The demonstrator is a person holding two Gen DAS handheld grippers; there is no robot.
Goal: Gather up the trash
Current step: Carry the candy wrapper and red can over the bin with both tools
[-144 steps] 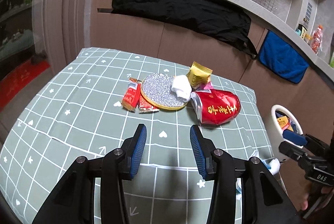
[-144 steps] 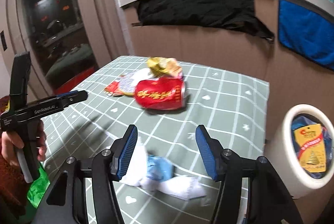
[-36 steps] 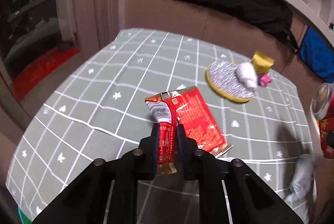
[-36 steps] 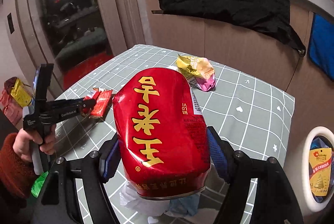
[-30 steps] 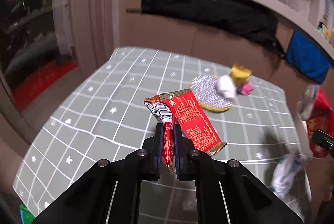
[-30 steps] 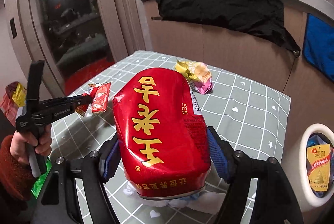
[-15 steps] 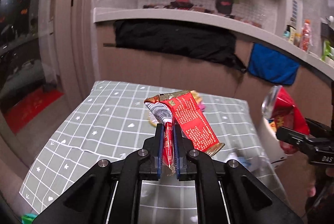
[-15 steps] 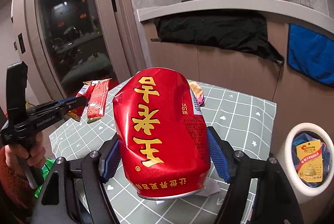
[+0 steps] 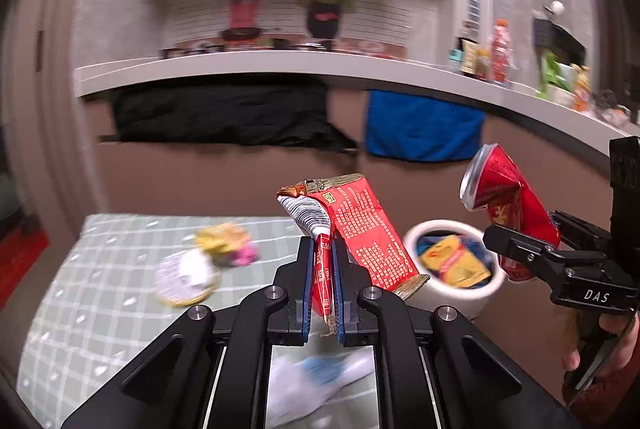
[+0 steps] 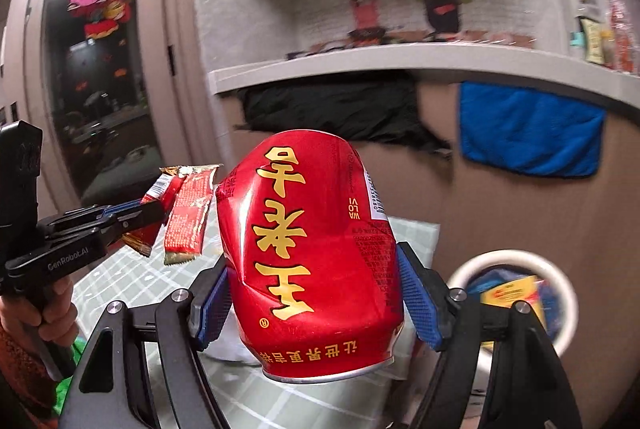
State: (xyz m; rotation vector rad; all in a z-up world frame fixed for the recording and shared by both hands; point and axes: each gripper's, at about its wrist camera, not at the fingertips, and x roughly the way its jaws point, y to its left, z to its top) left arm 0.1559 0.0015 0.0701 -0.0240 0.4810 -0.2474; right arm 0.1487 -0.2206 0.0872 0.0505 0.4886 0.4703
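I've lifted both loads off the tabletop (image 9: 100, 289) since a second ago and swung toward the white bin (image 9: 456, 303) beyond its right edge, so dropping comes next, I reckon. My left gripper (image 9: 322, 285) is pinched tight on the red wrappers (image 9: 360, 229); my right gripper (image 10: 316, 305) clamps the dented red can (image 10: 304, 245). The bin already holds a yellow packet (image 9: 454, 261) on something blue. A tissue (image 9: 316, 385) and more wrappers remain near the tabletop's edges.

left gripper (image 9: 321, 261) – clamped tight | right gripper (image 10: 316, 293) – wide, gripping
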